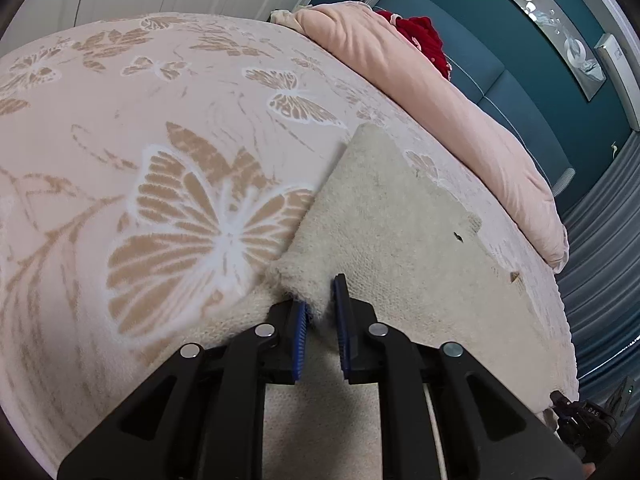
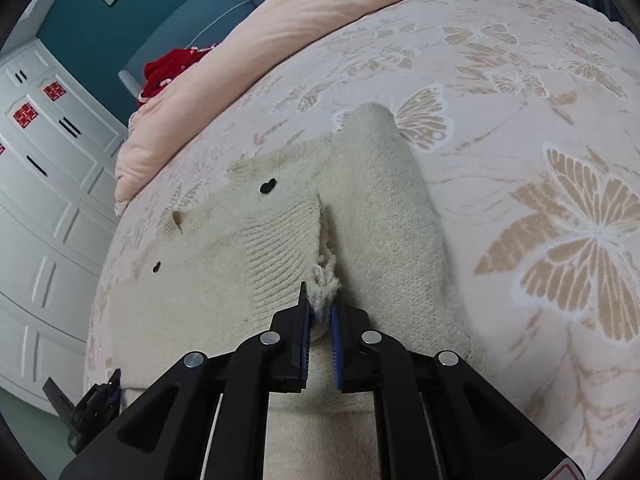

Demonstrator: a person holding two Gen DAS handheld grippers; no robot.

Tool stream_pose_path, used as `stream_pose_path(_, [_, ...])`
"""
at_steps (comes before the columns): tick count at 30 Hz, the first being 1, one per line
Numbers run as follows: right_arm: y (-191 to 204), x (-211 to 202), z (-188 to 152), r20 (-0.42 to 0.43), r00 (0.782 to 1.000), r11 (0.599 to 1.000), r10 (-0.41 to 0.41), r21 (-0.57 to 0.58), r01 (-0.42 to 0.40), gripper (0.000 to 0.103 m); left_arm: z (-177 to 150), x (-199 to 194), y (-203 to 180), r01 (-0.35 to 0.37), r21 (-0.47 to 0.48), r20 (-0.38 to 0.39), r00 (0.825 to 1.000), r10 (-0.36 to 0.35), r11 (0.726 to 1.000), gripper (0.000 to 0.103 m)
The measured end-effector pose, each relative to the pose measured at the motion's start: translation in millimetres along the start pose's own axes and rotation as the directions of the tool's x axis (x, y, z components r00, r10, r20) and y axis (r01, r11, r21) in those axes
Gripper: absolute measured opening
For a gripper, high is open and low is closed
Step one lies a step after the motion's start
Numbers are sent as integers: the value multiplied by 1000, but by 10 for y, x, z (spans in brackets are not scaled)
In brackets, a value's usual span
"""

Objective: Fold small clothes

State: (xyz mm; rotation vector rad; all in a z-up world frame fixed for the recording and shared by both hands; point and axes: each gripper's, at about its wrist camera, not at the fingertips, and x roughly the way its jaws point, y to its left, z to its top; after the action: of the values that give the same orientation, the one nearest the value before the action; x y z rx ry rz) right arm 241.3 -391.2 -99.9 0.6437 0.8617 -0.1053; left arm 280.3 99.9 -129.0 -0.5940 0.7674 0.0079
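A cream knitted sweater lies flat on the pink butterfly bedspread. My left gripper is shut on the sweater's near left corner, with the knit pinched between the blue pads. In the right wrist view the same sweater shows two small black marks, and one side is folded over the middle. My right gripper is shut on a bunched tuft of the sweater's edge. The right gripper also shows at the bed's edge in the left wrist view, and the left gripper in the right wrist view.
A rolled pink duvet lies along the far side of the bed, with a red garment behind it against the teal headboard. A white wardrobe stands beside the bed. The bedspread extends to the right of the sweater.
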Motion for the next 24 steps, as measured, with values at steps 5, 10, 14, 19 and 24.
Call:
stream_pose_path(5, [-103,-15,-61,-24,999,997,-26,74,28,11,-22,10,-25,-5,17,15,1000,5,1000,14])
stream_pose_path(10, [306,-386,-21,127,991,999,-50,2,50,20,-51,24,-25,-6,26,28,1000,5,1000,14])
stream_pose_path(14, [1089,49,-1,-23,1000,968,16,-249,-21,19,-58,26,-41,-10,33,31,999,9,999,14])
stream_pose_path(19, [1515,884,-53,-174,984,924,-49,-382,-22,9,-63,36,-42,-5,31,34,999,4,999,14])
stream_pose_path(24, [1138,943,271,-104,992,984,-73,-172,54,0,-84,61,-53,-7,40,48,999,5,999,15])
